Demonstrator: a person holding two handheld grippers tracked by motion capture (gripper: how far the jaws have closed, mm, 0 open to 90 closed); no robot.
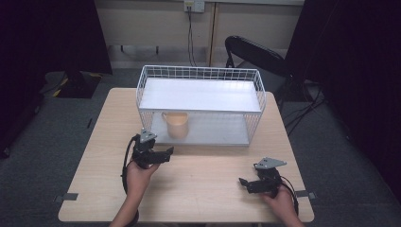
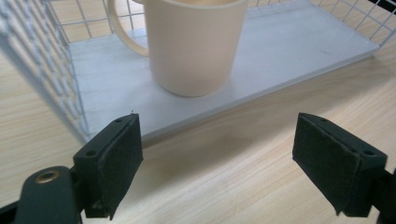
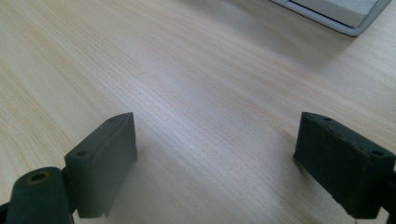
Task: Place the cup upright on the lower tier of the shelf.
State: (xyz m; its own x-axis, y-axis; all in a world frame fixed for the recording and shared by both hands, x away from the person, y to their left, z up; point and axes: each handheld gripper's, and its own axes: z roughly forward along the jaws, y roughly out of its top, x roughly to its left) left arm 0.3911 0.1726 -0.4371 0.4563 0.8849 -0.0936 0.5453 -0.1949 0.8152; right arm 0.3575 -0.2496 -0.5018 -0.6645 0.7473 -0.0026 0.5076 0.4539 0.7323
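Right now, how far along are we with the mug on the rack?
Done: nothing visible yet; the beige mug stands upright on the lower shelf of the wire rack. In hand: the left gripper, jaws open, faces the mug from short of the shelf edge without touching it. The right gripper is open over bare table. Left: closing in, gripping and moving the mug.

This looks like a lab or recording room. A plain wooden table (image 1: 198, 184) stands on grey carpet (image 1: 61, 142), with black curtains (image 1: 47, 33) at both sides, tape marks (image 1: 70, 196) at the table's corners, a folding chair (image 1: 255, 52) behind it, and a cable (image 1: 190, 38) hanging from a wall socket (image 1: 194, 4).
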